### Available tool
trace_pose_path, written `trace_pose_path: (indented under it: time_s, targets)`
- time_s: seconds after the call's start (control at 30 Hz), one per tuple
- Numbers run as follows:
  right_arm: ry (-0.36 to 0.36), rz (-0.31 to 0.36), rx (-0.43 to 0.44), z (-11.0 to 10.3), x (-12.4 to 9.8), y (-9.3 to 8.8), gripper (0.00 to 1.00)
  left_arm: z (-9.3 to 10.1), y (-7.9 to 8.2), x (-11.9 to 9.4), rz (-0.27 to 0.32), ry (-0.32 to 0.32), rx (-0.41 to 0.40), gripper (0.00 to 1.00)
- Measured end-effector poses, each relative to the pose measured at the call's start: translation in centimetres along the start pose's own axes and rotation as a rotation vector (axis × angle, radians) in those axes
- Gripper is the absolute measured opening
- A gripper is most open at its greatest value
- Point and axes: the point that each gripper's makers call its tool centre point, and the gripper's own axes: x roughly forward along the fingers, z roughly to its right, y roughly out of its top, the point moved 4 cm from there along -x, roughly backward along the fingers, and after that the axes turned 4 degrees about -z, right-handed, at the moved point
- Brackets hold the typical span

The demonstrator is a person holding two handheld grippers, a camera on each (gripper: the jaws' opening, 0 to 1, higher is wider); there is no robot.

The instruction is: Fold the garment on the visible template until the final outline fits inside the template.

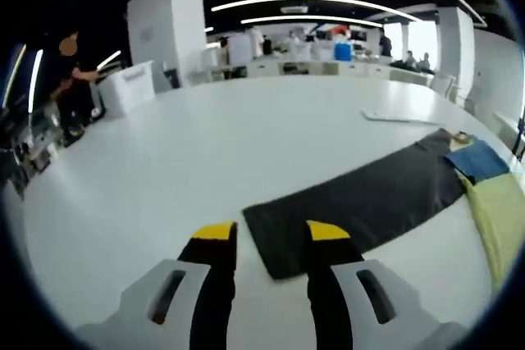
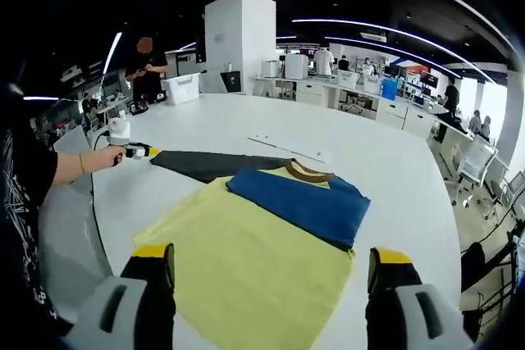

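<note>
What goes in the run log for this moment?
left gripper: open, at dark sleeve end | right gripper: open, above yellow body | blue sleeve: folded in

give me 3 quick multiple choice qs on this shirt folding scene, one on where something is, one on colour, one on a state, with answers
1. Where does the dark sleeve end lie in the left gripper view?
A. just beyond the left gripper's jaw tips
B. hanging off the table edge
C. on top of the blue part

2. What colour is the garment's broad body?
A. red
B. yellow-green
C. white

3. How does the right gripper stand?
A. shut on the collar
B. shut on the hem
C. open, holding nothing

Answers:
1 A: the dark sleeve ends flat on the table just ahead of the left gripper.
2 B: the body is yellow-green beside the blue part.
3 C: the right gripper has its jaws wide apart over the cloth.
</note>
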Motion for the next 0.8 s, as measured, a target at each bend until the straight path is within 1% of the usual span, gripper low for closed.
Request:
trace_pose_path:
  time_s: [0.07, 0.1, 0.17, 0.2, 0.27, 0.3, 0.4, 0.47, 0.53, 0.57, 0.7, 0.77, 0.8]
  targets:
    - [-0.002, 0.002, 0.001, 0.0, -0.2, 0.0, 0.99, 0.4, -0.3, -0.1, -0.012, -0.010, -0.015, 0.31]
    - [-0.003, 0.002, 0.002, 0.0, -0.2, -0.1, 0.99, 0.5, -0.6, -0.1, -0.029, -0.012, -0.027, 0.32]
    - [-0.007, 0.002, 0.002, 0.0, -0.3, -0.2, 0.99, 0.4, -1.1, -0.3, -0.052, 0.009, -0.046, 0.32]
    - [-0.008, 0.004, 0.003, -0.1, -0.4, -0.2, 0.98, 0.4, -1.4, -0.3, -0.066, 0.018, -0.064, 0.32]
    - [-0.008, 0.007, 0.005, -0.2, -0.4, -0.2, 0.98, 0.5, -2.1, -0.2, -0.101, 0.017, -0.133, 0.32]
    - [-0.010, 0.009, 0.006, -0.2, -0.4, -0.2, 0.98, 0.5, -2.6, -0.2, -0.127, 0.017, -0.150, 0.31]
    - [-0.013, 0.012, 0.010, -0.2, -0.5, -0.2, 0.98, 0.4, -2.8, -0.2, -0.134, 0.034, -0.145, 0.27]
    - [-0.016, 0.013, 0.011, -0.2, -0.6, -0.2, 0.98, 0.4, -2.9, -0.3, -0.135, 0.036, -0.174, 0.26]
    - [-0.018, 0.013, 0.013, -0.1, -0.7, -0.3, 0.98, 0.4, -3.1, -0.2, -0.139, 0.038, -0.181, 0.25]
    - [-0.020, 0.012, 0.015, -0.1, -0.7, -0.4, 0.98, 0.3, -2.9, -0.2, -0.127, 0.047, -0.176, 0.24]
    - [-0.023, 0.008, 0.017, -0.1, -0.9, -0.6, 0.98, 0.2, -2.9, -0.4, -0.138, 0.059, -0.206, 0.22]
    - [-0.020, 0.003, 0.019, -0.1, -0.9, -0.8, 0.99, 0.1, -2.9, -0.6, -0.160, 0.092, -0.219, 0.16]
    - [-0.020, -0.003, 0.017, -0.2, -0.9, -1.0, 0.99, 0.2, -2.9, -0.6, -0.170, 0.090, -0.238, 0.15]
